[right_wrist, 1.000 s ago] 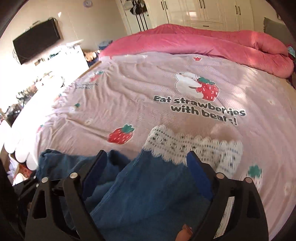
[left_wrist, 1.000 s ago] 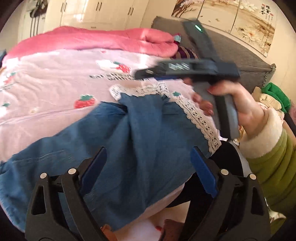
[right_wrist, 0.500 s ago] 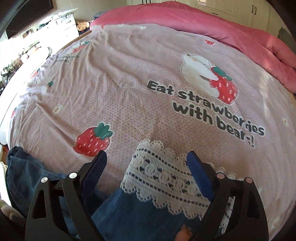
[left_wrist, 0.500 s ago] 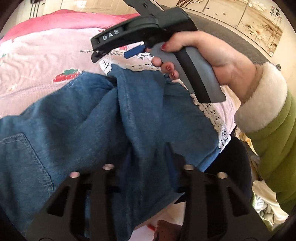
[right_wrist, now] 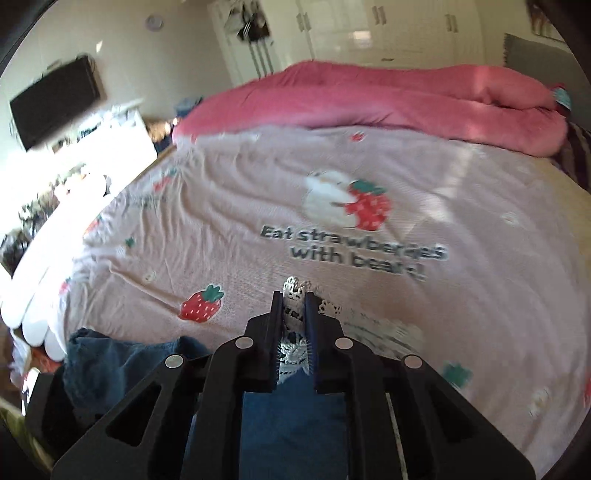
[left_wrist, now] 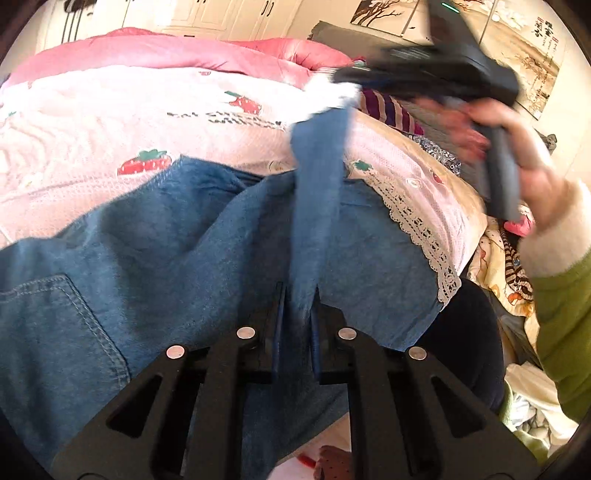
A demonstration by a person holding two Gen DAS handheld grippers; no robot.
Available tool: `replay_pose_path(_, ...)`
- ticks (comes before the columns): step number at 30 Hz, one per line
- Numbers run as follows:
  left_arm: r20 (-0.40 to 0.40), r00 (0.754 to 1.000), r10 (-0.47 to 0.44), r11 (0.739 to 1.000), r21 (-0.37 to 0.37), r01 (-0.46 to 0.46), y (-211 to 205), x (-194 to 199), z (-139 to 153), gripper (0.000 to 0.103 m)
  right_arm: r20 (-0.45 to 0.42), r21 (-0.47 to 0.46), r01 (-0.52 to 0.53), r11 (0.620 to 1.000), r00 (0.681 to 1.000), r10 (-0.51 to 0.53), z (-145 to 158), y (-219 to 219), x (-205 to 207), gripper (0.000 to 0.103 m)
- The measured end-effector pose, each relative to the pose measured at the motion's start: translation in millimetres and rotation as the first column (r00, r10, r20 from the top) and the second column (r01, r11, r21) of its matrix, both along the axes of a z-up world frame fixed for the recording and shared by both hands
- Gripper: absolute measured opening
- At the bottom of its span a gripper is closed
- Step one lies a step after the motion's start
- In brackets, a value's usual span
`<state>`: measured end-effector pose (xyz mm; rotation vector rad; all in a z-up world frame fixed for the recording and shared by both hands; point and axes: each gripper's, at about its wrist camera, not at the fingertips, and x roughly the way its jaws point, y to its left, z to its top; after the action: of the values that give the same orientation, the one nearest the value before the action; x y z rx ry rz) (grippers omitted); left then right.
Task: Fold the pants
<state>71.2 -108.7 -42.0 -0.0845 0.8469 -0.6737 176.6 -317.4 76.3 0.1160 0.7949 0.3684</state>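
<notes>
Blue denim pants with white lace hems lie at the near edge of a pink strawberry bedspread. My left gripper is shut on a fold of the denim. My right gripper is shut on the lace hem of one leg. In the left wrist view the right gripper holds that leg lifted above the bed, stretched between both grippers. A back pocket shows at the left.
A rolled pink duvet lies along the far side of the bed. A grey headboard and striped cloth are at the right. Clothes are piled on the floor beside the bed. A cabinet and wall TV stand left.
Both grippers have shut on the pants. The right gripper closed on the lace hem and lifted the leg up off the bed; the left closed on the denim.
</notes>
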Motion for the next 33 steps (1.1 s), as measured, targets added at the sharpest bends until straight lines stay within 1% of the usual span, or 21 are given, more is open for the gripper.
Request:
replay_pose_path(2, 0.020, 1.000, -0.017, 1.000, 0.014, 0.017, -2.0, -3.5, 3.6, 0.005, 0.009, 0.032, 0.034, 0.999, 0.999, -0.034, 2.1, -27.1, -32.6, 0.011)
replay_pose_path(4, 0.027, 0.999, -0.036, 0.999, 0.029, 0.035, -5.2, -7.4, 4.3, 0.005, -0.002, 0.041, 0.065, 0.997, 0.998, -0.065, -5.4, -44.5, -58.7, 0.011)
replay_pose_path(6, 0.034, 0.997, -0.064, 0.997, 0.053, 0.062, -12.3, -14.3, 2.4, 0.005, -0.034, 0.042, 0.103, 0.994, 0.994, -0.102, -22.7, -62.2, -86.6, 0.011)
replay_pose_path(8, 0.045, 0.995, -0.088, 0.993, 0.082, 0.084, -19.3, -19.4, 1.4, 0.005, -0.078, 0.063, 0.142, 0.988, 0.987, -0.137, -43.9, -78.4, -110.8, 0.011)
replay_pose_path(11, 0.055, 0.992, -0.115, 0.987, 0.118, 0.108, -28.3, -27.1, -1.0, 0.005, -0.127, 0.106, 0.190, 0.976, 0.976, -0.176, -69.8, -92.5, -142.1, 0.011)
replay_pose_path(13, 0.065, 0.989, -0.131, 0.983, 0.136, 0.121, -32.0, -31.2, -1.7, 0.006, -0.133, 0.139, 0.205, 0.969, 0.973, -0.187, -77.6, -97.9, -158.2, 0.011)
replay_pose_path(15, 0.077, 0.987, -0.142, 0.977, 0.168, 0.128, -36.5, -35.7, -2.8, 0.006, -0.132, 0.148, 0.219, 0.964, 0.971, -0.200, -81.1, -101.6, -171.4, 0.011)
replay_pose_path(18, 0.075, 0.986, -0.151, 0.973, 0.188, 0.135, -38.5, -38.9, -4.6, 0.006, -0.136, 0.149, 0.212, 0.966, 0.972, -0.193, -85.2, -105.1, -182.5, 0.011)
replay_pose_path(23, 0.080, 0.980, -0.182, 0.963, 0.217, 0.161, -37.5, -47.8, -4.9, 0.006, -0.182, 0.114, 0.216, 0.970, 0.964, -0.193, -99.6, -103.0, -186.3, 0.011)
replay_pose_path(28, 0.074, 0.977, -0.201, 0.952, 0.248, 0.178, -33.2, -54.2, -10.9, 0.006, -0.192, 0.082, 0.204, 0.976, 0.964, -0.185, -106.7, -99.7, -196.4, 0.011)
replay_pose_path(33, 0.056, 0.973, -0.224, 0.937, 0.289, 0.199, -36.3, -53.6, -23.1, 0.006, -0.235, 0.019, 0.201, 0.979, 0.953, -0.191, -117.9, -95.1, -192.7, 0.011)
